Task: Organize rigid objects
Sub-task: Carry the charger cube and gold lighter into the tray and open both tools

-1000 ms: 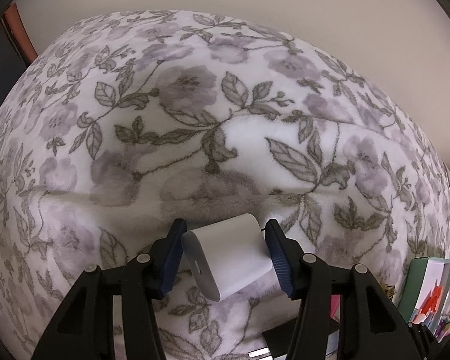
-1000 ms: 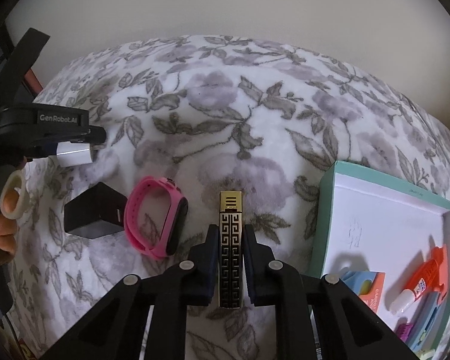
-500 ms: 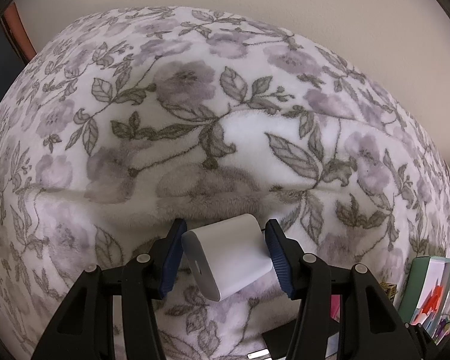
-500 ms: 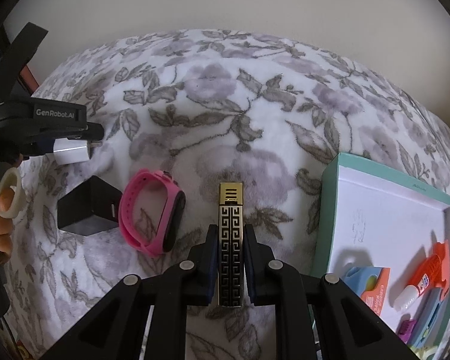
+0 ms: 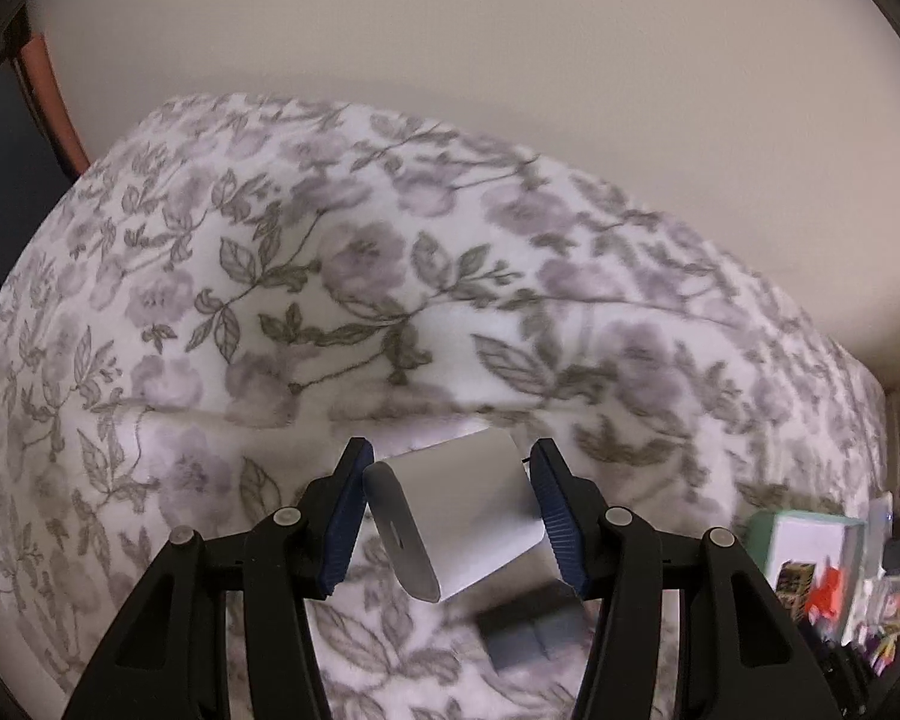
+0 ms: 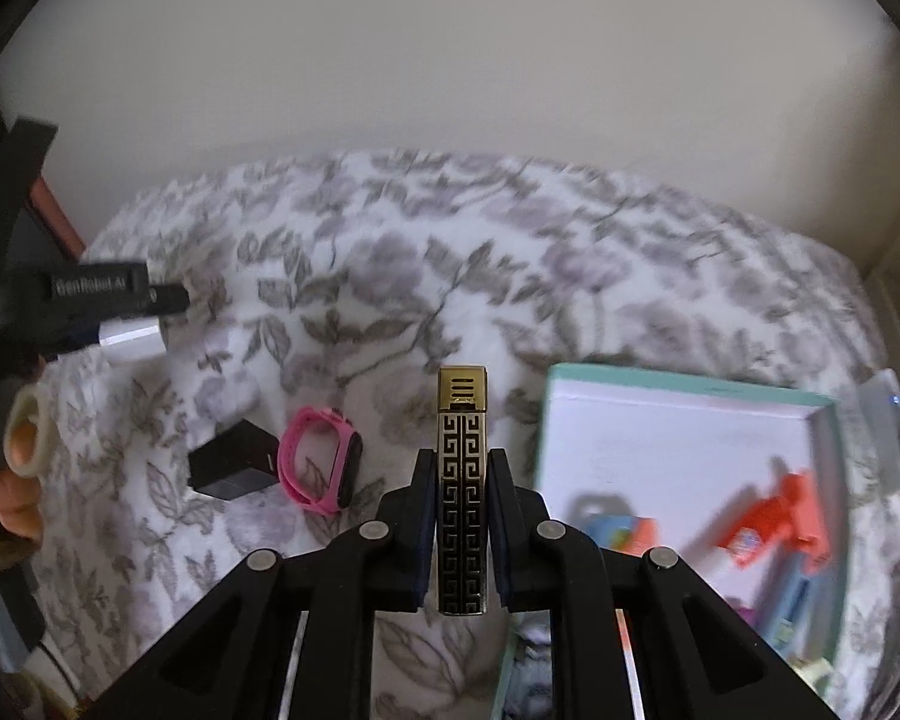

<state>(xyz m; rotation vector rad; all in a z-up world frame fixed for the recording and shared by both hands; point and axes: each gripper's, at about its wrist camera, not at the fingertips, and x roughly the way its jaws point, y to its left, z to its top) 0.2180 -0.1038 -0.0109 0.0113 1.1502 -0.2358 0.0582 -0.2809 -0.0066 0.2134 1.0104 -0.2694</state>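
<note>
Floral blanket (image 5: 342,312) below; white charger (image 5: 456,516) wedged between left gripper (image 5: 450,516) pads.

We can read only one piece of lettering: pale grey characters on the black plastic body of the left gripper (image 6: 111,333), seen at the left edge of the right wrist view, blurred but legible as "GenRobot.AI". The printing on the small orange-capped white glue bottle (image 6: 762,531) in the teal-rimmed white cardboard box (image 6: 678,387) is too smeared for us to make out.
</note>
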